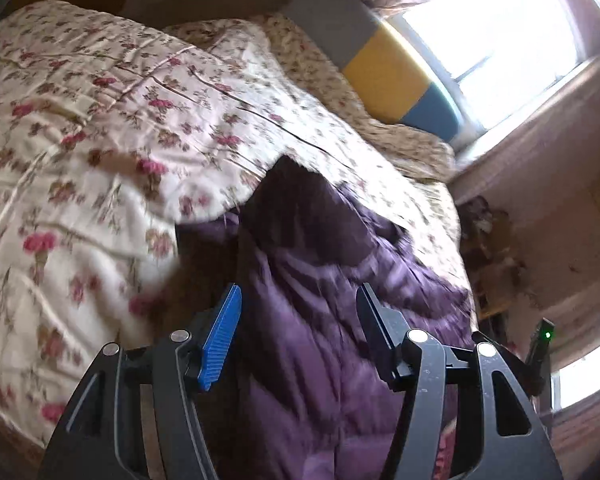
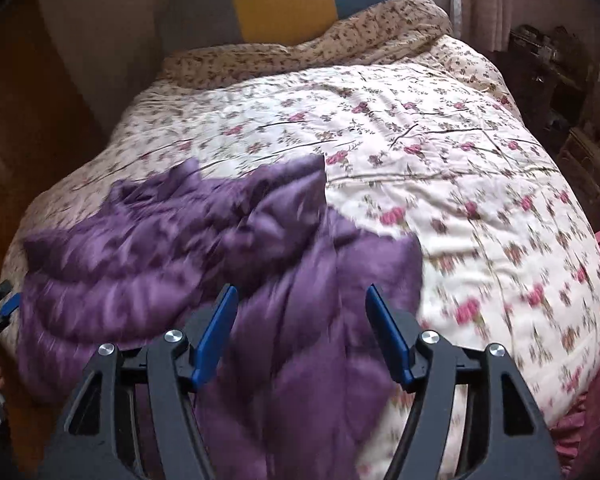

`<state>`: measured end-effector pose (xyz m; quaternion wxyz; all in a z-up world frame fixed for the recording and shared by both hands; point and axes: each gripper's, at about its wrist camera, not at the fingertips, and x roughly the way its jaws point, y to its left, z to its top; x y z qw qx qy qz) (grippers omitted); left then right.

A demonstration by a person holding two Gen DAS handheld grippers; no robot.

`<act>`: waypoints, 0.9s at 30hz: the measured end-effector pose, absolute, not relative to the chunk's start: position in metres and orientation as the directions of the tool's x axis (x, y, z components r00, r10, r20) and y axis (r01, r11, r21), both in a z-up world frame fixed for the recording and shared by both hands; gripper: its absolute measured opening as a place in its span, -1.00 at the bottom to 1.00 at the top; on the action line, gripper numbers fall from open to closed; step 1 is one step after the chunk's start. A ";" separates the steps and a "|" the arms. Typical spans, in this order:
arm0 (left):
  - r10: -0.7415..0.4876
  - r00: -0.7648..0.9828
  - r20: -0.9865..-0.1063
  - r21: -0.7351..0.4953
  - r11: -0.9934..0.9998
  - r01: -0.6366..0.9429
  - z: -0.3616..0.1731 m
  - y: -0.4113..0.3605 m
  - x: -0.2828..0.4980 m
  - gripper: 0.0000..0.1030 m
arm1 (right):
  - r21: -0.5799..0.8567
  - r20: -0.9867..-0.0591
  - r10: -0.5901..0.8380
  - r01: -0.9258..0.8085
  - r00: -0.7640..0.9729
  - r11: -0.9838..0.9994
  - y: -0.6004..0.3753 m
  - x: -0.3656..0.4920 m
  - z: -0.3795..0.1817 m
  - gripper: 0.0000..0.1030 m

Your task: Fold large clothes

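Blurred purple jacket cut off below, left gripper and right gripper gaping

Crumpled purple quilted garment covers near left part of cream floral-print bedspread; right half of bedspread bare, open to approach. Far end blocked by rumpled small-flowered beige duvet against grey-yellow-blue padded headboard. Dark cluttered shelving stands close along right bed edge (detail blurred). Left side flanked by brown wooden panel.
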<state>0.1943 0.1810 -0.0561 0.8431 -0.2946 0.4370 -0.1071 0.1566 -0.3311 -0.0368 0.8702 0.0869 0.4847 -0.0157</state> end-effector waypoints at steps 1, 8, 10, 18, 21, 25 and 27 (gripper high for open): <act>-0.431 0.590 -0.682 -0.582 0.809 -0.081 -0.057 0.180 0.200 0.13 | 0.095 -0.856 0.018 0.122 0.516 0.988 -0.327 0.169 -0.041 0.28; -0.344 0.518 -0.783 -0.457 0.884 -0.103 -0.065 0.161 0.240 -0.40 | -0.024 -0.893 -0.059 0.083 0.447 0.996 -0.296 0.205 -0.062 0.05; -0.344 0.491 -0.800 -0.443 0.891 -0.099 -0.074 0.157 0.247 -0.66 | -0.025 -0.903 -0.047 0.056 0.427 0.998 -0.289 0.205 -0.070 -0.37; -0.164 0.548 -0.820 -0.257 0.961 -0.097 -0.066 0.141 0.249 -0.92 | -0.261 -0.779 -0.240 0.049 0.579 0.964 -0.261 0.203 -0.049 -0.90; -0.060 0.552 -0.832 -0.139 0.985 -0.103 -0.066 0.126 0.260 -0.92 | -0.366 -0.719 -0.330 0.070 0.611 0.928 -0.248 0.208 -0.054 -0.90; 0.082 0.554 -0.828 0.031 0.995 -0.100 -0.082 0.105 0.273 -0.92 | -0.440 -0.698 -0.405 0.093 0.590 0.893 -0.241 0.220 -0.080 -0.90; 0.120 0.565 -0.817 0.080 0.992 -0.095 -0.088 0.100 0.276 -0.92 | -0.461 -0.693 -0.425 0.095 0.583 0.882 -0.240 0.224 -0.091 -0.89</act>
